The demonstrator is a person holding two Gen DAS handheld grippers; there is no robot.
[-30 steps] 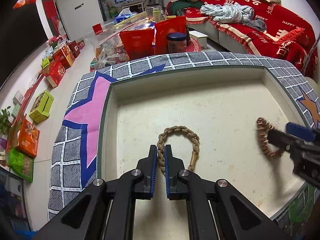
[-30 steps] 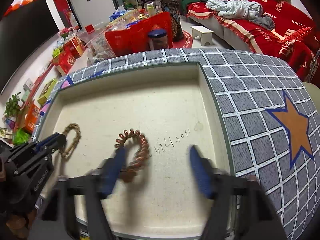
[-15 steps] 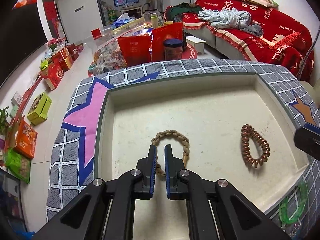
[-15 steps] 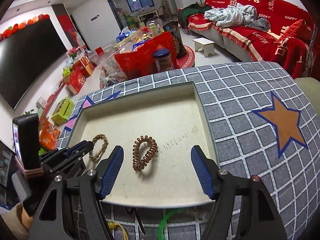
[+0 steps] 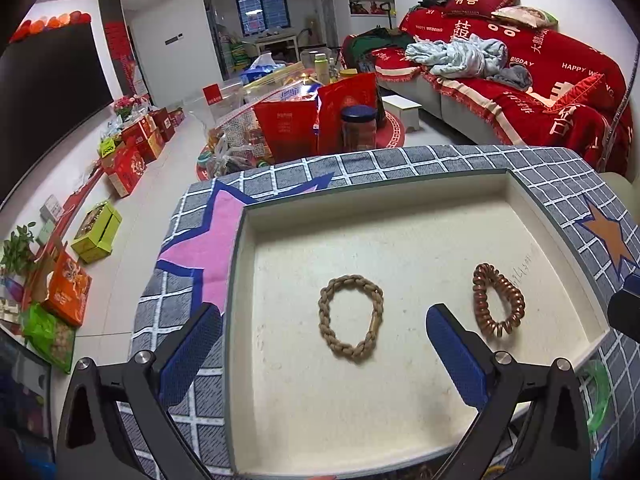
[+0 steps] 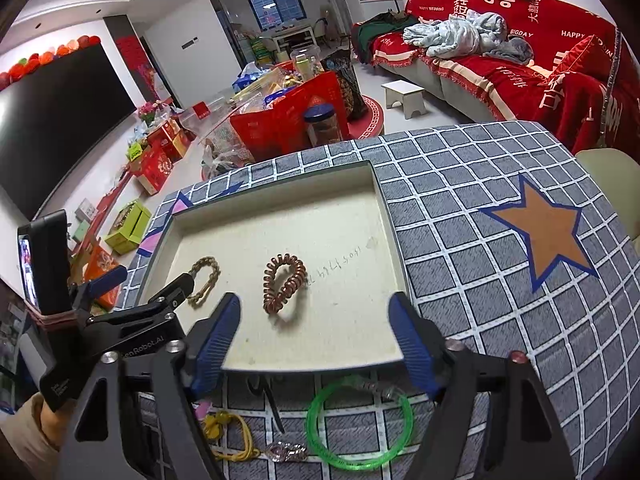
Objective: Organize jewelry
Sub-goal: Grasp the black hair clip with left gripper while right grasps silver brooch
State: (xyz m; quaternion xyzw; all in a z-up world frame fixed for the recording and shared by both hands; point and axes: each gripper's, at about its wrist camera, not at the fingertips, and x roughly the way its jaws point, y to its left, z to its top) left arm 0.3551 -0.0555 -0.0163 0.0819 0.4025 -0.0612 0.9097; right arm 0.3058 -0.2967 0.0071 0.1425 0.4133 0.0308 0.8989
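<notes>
A shallow cream tray (image 5: 436,190) (image 6: 280,200) sits on a grey checked cloth. In it lie a tan braided bracelet (image 5: 351,317) (image 6: 204,276) and a copper coil band (image 5: 496,300) (image 6: 283,282), apart from each other. My left gripper (image 5: 320,344) is open and empty, pulled back above the tray's near left part, with the braided bracelet between its fingers in view. My right gripper (image 6: 316,340) is open and empty over the tray's near edge. On the cloth below it lie a green bangle (image 6: 359,420), a yellow cord (image 6: 234,436) and a small silver-pink piece (image 6: 286,451).
The cloth carries an orange star (image 6: 548,232) at the right and a pink star (image 5: 200,248) at the left. Beyond the far edge stand red bags (image 5: 320,120), a jar (image 5: 359,128), gift boxes on the floor and a red sofa (image 5: 540,80).
My left gripper opened, let go of the braided bracelet and drew back. My right gripper also drew back from the coil band, which now lies in the tray.
</notes>
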